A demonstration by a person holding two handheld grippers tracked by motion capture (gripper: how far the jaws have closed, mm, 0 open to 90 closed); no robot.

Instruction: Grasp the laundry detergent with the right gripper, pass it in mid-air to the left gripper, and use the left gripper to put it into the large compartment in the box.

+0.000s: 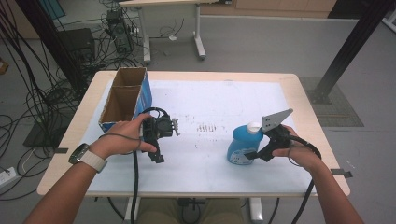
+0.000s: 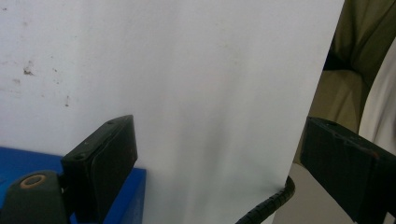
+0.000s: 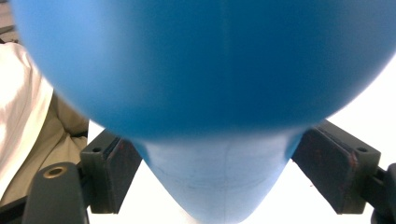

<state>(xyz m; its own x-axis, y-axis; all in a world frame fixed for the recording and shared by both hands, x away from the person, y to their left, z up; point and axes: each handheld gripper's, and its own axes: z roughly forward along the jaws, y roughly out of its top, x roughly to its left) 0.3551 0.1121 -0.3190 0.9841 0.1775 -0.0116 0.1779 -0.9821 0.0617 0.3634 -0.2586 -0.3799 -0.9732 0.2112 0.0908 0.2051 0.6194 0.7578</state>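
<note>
On the white-topped counter (image 1: 201, 100), the blue bottle (image 1: 242, 148) with a white cap stands at about four o'clock from the middle, well apart from the cardboard box (image 1: 122, 98) at ten o'clock. The right tool (image 1: 254, 155) reaches in from the bottle's three o'clock side, level with its lower body. In the right gripper view the narrowing part of the blue bottle (image 3: 219, 186) sits between the two black jaws, with slight gaps at each pad, so the tool is released around it and not pressing. The left tool (image 1: 159, 156) rests at about eight o'clock, just beside the box, its jaws spread wide and released over bare white counter (image 2: 187, 93) with nothing between them.
</note>
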